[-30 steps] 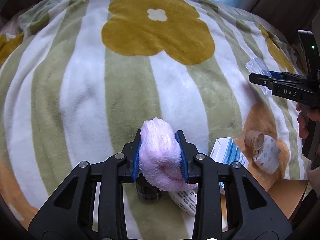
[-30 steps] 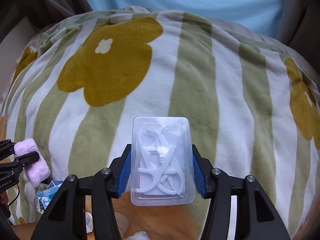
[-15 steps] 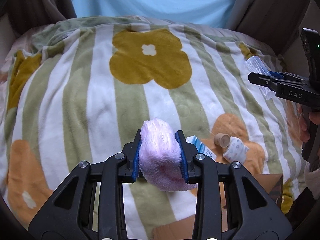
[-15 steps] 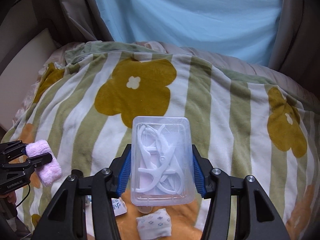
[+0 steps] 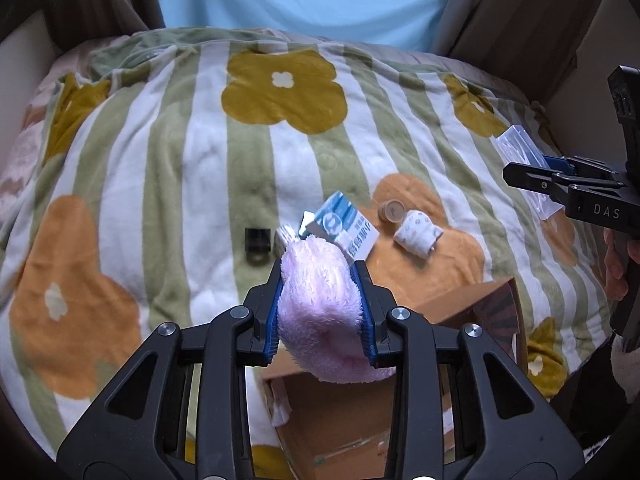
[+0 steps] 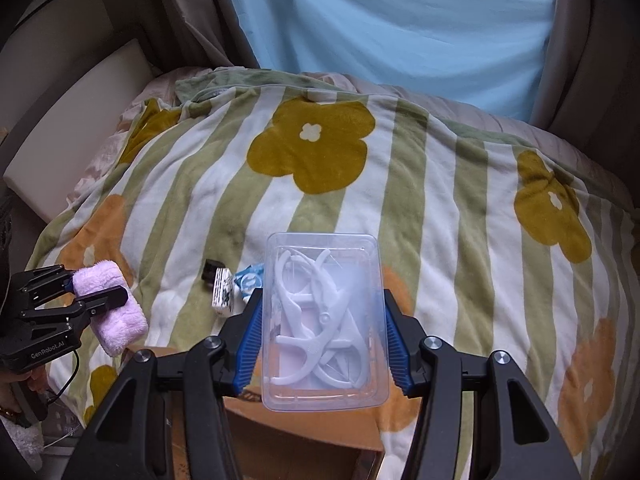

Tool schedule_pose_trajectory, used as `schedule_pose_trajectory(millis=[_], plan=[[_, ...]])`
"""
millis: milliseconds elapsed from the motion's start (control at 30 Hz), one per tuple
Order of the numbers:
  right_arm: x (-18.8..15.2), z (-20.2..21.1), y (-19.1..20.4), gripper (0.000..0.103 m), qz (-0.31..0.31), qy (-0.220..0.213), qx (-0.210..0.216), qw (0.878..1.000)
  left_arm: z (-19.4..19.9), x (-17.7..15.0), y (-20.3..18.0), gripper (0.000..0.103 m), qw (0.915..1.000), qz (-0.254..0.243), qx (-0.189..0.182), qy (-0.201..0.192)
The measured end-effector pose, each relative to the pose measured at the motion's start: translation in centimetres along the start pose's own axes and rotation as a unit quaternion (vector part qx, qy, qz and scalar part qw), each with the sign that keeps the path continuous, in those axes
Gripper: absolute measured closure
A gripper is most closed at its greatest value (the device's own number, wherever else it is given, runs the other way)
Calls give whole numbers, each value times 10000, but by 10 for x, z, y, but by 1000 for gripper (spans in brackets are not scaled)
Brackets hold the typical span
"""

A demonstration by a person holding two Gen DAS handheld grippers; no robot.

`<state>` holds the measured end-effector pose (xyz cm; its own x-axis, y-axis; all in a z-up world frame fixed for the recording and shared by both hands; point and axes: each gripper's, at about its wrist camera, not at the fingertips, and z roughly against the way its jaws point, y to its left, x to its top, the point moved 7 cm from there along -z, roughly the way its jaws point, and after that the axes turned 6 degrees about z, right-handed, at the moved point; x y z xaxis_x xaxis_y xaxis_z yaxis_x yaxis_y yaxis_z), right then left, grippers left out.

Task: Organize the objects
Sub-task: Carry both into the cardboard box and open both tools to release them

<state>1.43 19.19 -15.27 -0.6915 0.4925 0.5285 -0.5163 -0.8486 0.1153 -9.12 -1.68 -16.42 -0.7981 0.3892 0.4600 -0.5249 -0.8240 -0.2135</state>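
My left gripper (image 5: 319, 276) is shut on a fluffy pink cloth (image 5: 320, 320), held above the open cardboard box (image 5: 492, 300) at the bed's near edge. From the right wrist view that gripper (image 6: 90, 286) and the pink cloth (image 6: 114, 320) show at the far left. My right gripper (image 6: 322, 312) is shut on a clear plastic case (image 6: 324, 320) of white floss picks, raised over the same box (image 6: 304, 452). In the left wrist view the right gripper (image 5: 532, 168) and the clear case (image 5: 516, 146) appear at the right edge.
On the flowered striped blanket (image 5: 168, 168) lie a blue-and-white carton (image 5: 346, 230), a small black item (image 5: 258, 244), a tan round cap (image 5: 392, 210) and a patterned white roll (image 5: 418, 234). A blue curtain (image 6: 392, 28) hangs behind the bed. A hand (image 5: 618, 256) holds the right gripper's handle.
Both grippers have risen and drawn back from the blanket with their loads. The bed looks farther away, and the cardboard box has come into view beneath them.
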Motion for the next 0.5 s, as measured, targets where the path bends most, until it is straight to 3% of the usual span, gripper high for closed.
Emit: schedule_pose_trajectory(millis=[333, 500], plan=[[-91, 12, 26, 53, -361, 544, 221, 9976, 8, -83, -19, 75, 9996, 142, -12, 260], [-138, 0, 35, 53, -502, 718, 199, 9960, -5, -116, -19, 75, 9991, 232, 182, 314]])
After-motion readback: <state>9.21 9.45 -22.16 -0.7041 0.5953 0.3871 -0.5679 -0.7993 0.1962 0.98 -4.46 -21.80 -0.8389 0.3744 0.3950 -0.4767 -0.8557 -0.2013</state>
